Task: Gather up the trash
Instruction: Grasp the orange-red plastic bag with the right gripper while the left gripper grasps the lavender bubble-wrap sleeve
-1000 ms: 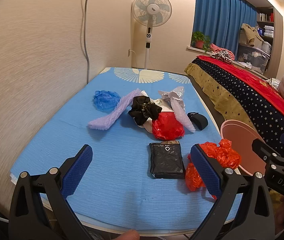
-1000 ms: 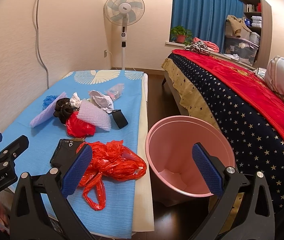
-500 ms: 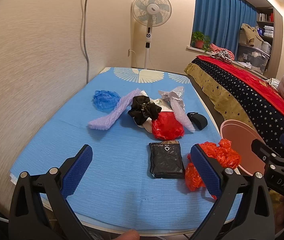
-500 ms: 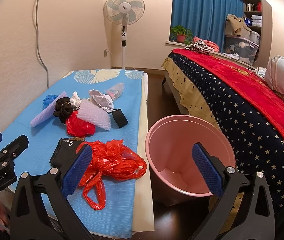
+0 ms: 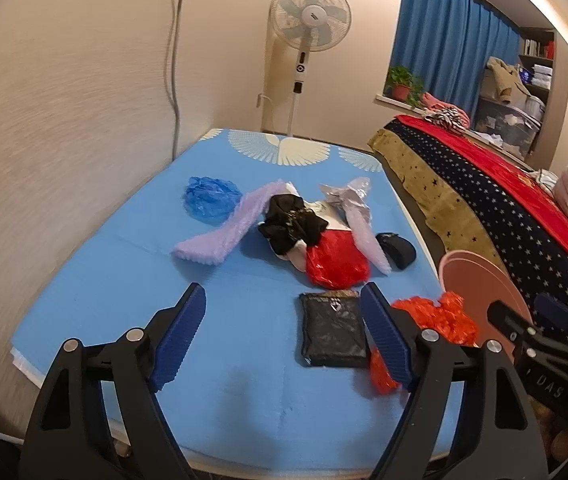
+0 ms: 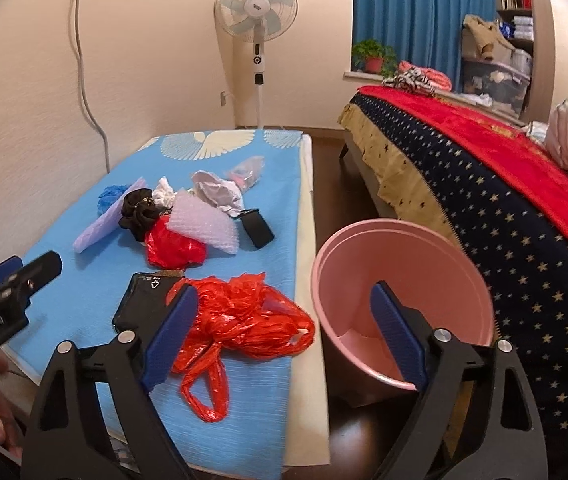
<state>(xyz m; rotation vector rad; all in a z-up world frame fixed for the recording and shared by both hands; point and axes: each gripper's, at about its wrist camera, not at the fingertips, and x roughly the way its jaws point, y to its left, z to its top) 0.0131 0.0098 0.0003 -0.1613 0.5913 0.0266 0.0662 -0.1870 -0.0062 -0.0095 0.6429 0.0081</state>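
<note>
Two handheld grippers hover at the near edge of a low table covered with a blue cloth (image 5: pixel 104 272), and none of the trash on it appears collected yet. The left gripper (image 5: pixel 284 336) has its blue-padded jaws spread wide and holds nothing; it sits above bare cloth, just left of a flat black packet (image 5: pixel 331 334). The right gripper (image 6: pixel 284 336) is likewise spread wide and empty, with one jaw over a crumpled orange-red plastic bag (image 6: pixel 240 316) at the table's right edge and the other over a pink waste bin (image 6: pixel 399 276) that stands on the dark floor just beside the table. The bin looks empty; only a pale mark shows on its bottom, too small to identify. Farther back on the cloth lies a loose heap: a red plastic bag (image 5: pixel 335 262), a bunched black piece (image 5: pixel 291 224), two lilac bubble-wrap sheets (image 5: pixel 228 228), crumpled silvery-white wrappers (image 5: pixel 343 196), a blue plastic wad (image 5: pixel 210 198) set a little apart to the left, and a small black object (image 5: pixel 397 250) to the right. Judging by this, the task is at its very start, with every piece left to go into the bin, and the orange-red bag and black packet lying nearest the grippers.
</note>
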